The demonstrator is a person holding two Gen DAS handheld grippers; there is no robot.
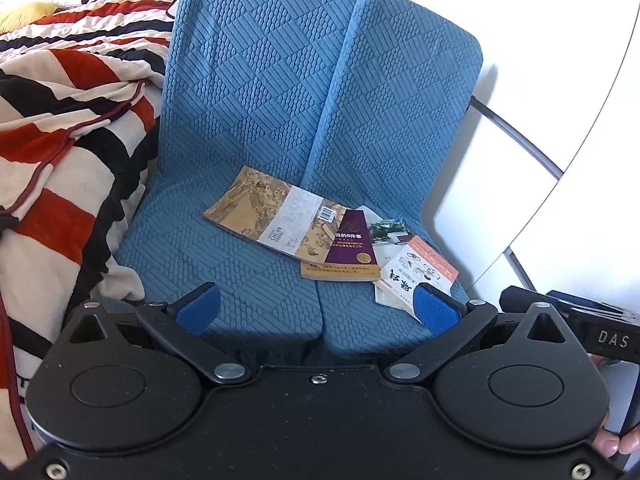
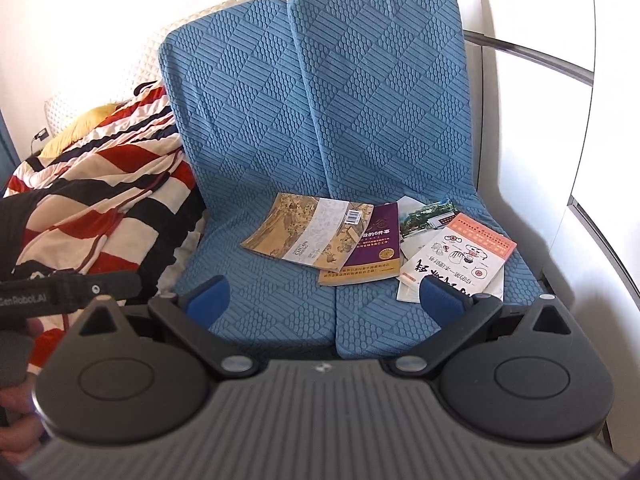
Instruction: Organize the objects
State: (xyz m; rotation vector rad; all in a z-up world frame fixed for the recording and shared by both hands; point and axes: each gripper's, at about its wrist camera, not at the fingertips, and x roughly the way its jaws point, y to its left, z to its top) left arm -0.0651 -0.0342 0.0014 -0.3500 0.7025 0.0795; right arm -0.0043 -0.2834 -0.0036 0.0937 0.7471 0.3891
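Several books lie scattered and overlapping on the seat of two blue quilted cushions (image 1: 224, 264) (image 2: 272, 308). A tan book with an old painting (image 1: 272, 216) (image 2: 308, 230) lies leftmost, partly over a purple book (image 1: 352, 250) (image 2: 372, 250). To its right lie a photo booklet (image 1: 390, 230) (image 2: 424, 218) and a white-and-orange cartoon book (image 1: 424, 270) (image 2: 464, 258). My left gripper (image 1: 318, 308) hangs open in front of the books, with nothing between its blue pads. My right gripper (image 2: 326, 298) is open too, its right pad near the cartoon book.
A red, black and cream striped blanket (image 1: 60, 152) (image 2: 104, 204) is heaped to the left of the cushions. White wall panels (image 1: 540, 100) (image 2: 532, 128) rise behind and to the right. The other handheld gripper's body shows at each view's edge (image 1: 592, 332) (image 2: 60, 296).
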